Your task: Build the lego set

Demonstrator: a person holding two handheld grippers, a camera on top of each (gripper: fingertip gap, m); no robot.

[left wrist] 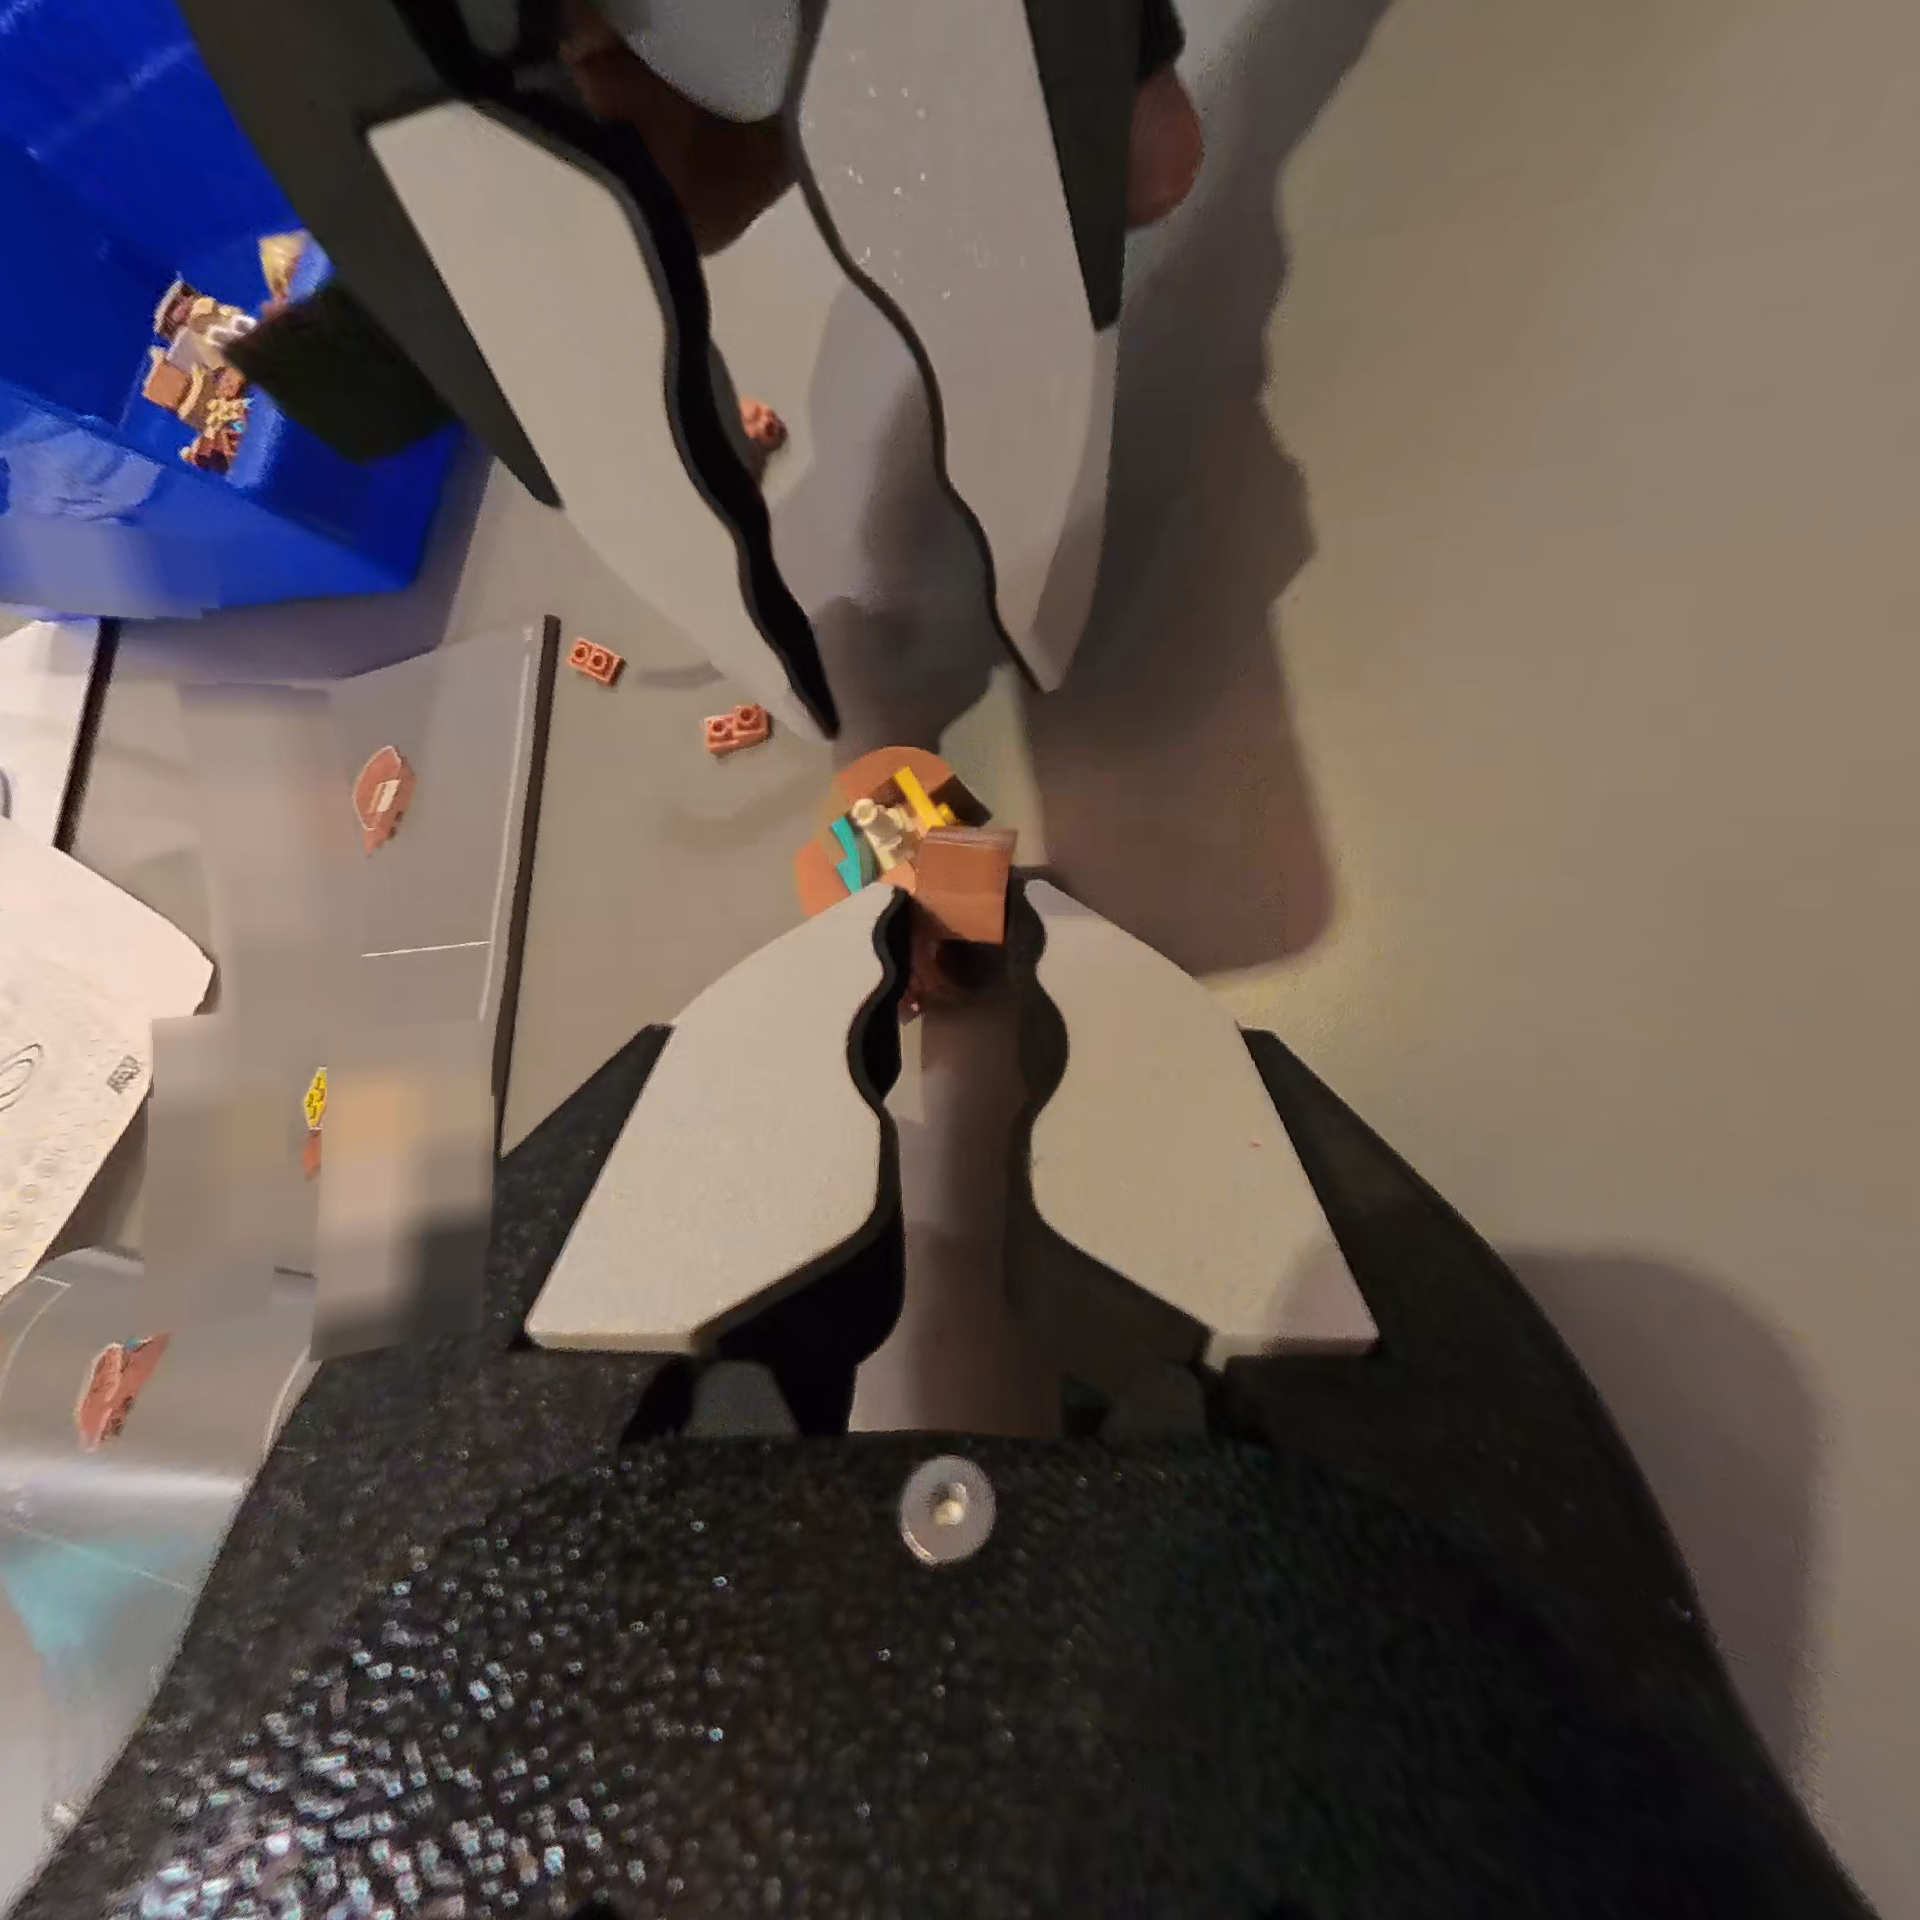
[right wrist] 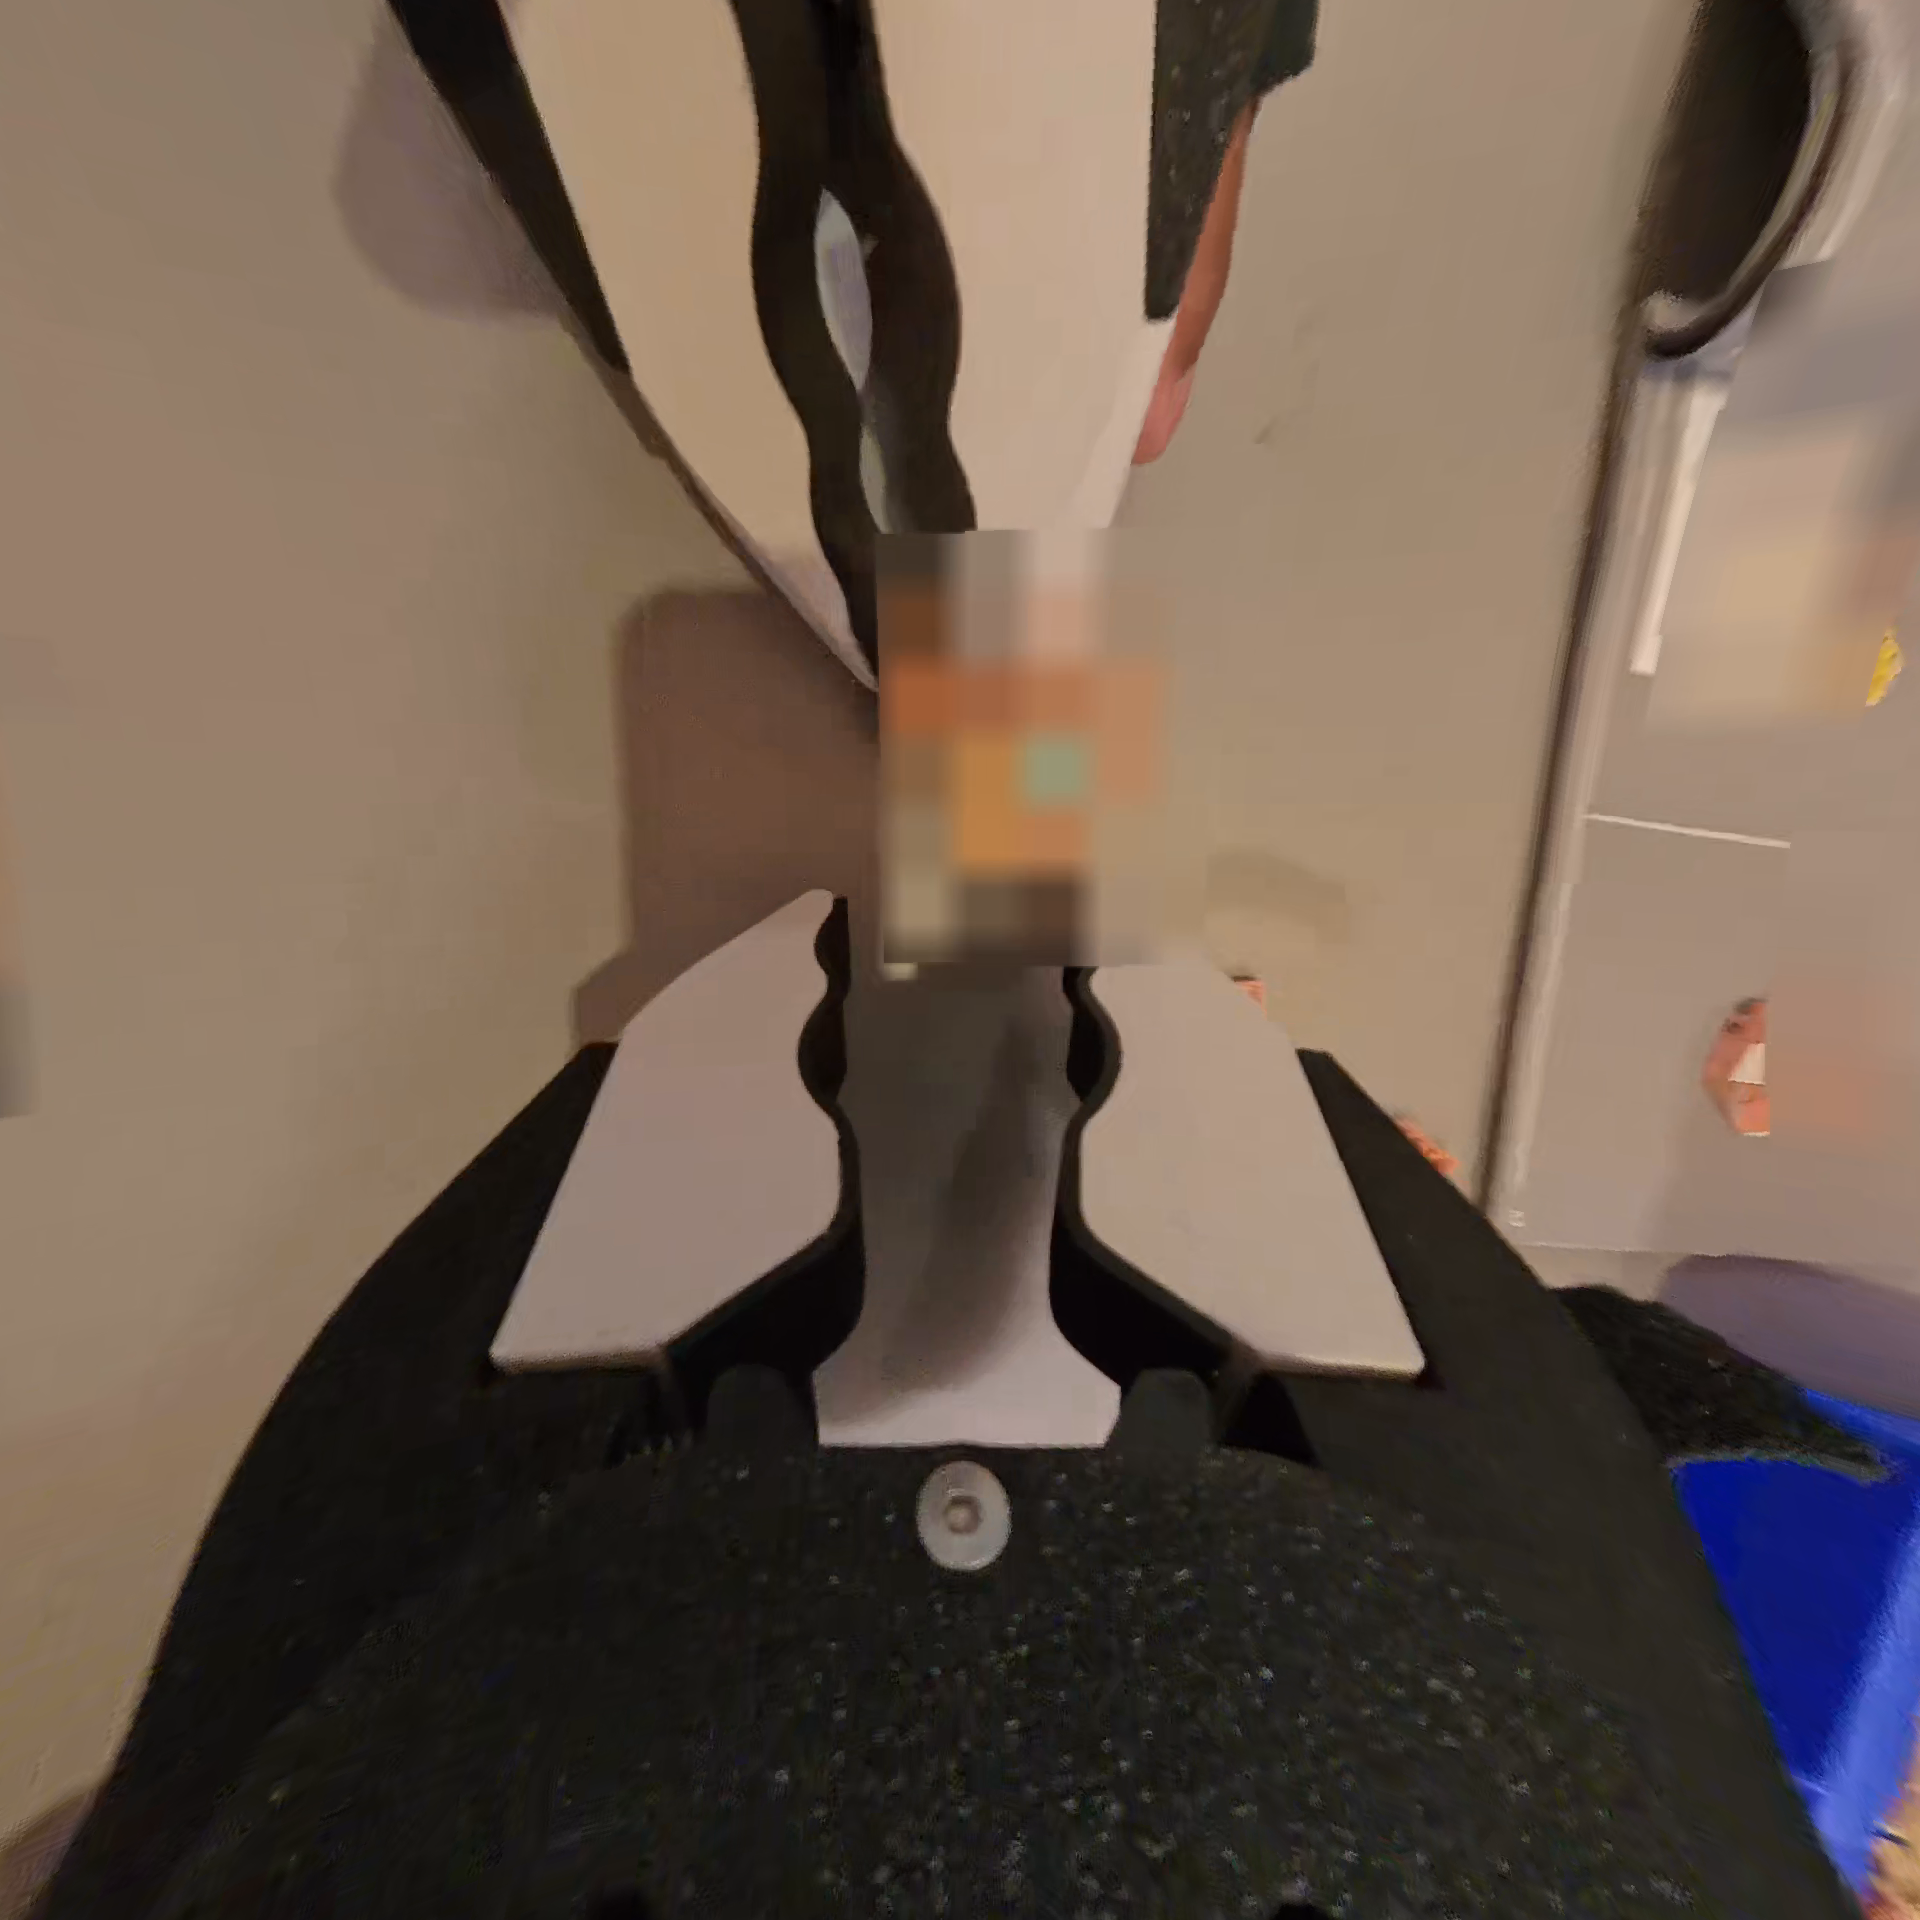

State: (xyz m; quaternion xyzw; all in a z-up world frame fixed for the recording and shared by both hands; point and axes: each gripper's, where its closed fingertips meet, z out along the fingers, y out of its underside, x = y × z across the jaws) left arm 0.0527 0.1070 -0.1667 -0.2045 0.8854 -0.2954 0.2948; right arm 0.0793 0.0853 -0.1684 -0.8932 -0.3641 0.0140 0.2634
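In the left wrist view my left gripper (left wrist: 956,899) is shut on a small brick model (left wrist: 904,831). The model is brown with yellow, teal and beige parts, and both pads press on its brown block just above the grey tabletop (left wrist: 1558,623). My right gripper (left wrist: 935,707) reaches in from the top with its jaws open. Its fingertips (left wrist: 821,717) stand just beyond the model without gripping it. In the right wrist view my right gripper (right wrist: 956,945) is open, and a mosaic patch covers the spot in front of it. The left gripper's fingers (right wrist: 1039,312) come in from above.
A blue bin (left wrist: 125,468) with several brick parts stands at the upper left and also shows in the right wrist view (right wrist: 1818,1610). Loose reddish-brown plates (left wrist: 594,661) (left wrist: 738,727) (left wrist: 764,424) lie on the table. A grey board (left wrist: 436,831) and a paper sheet (left wrist: 83,1039) lie at left. My left and right fingertips are right by each other.
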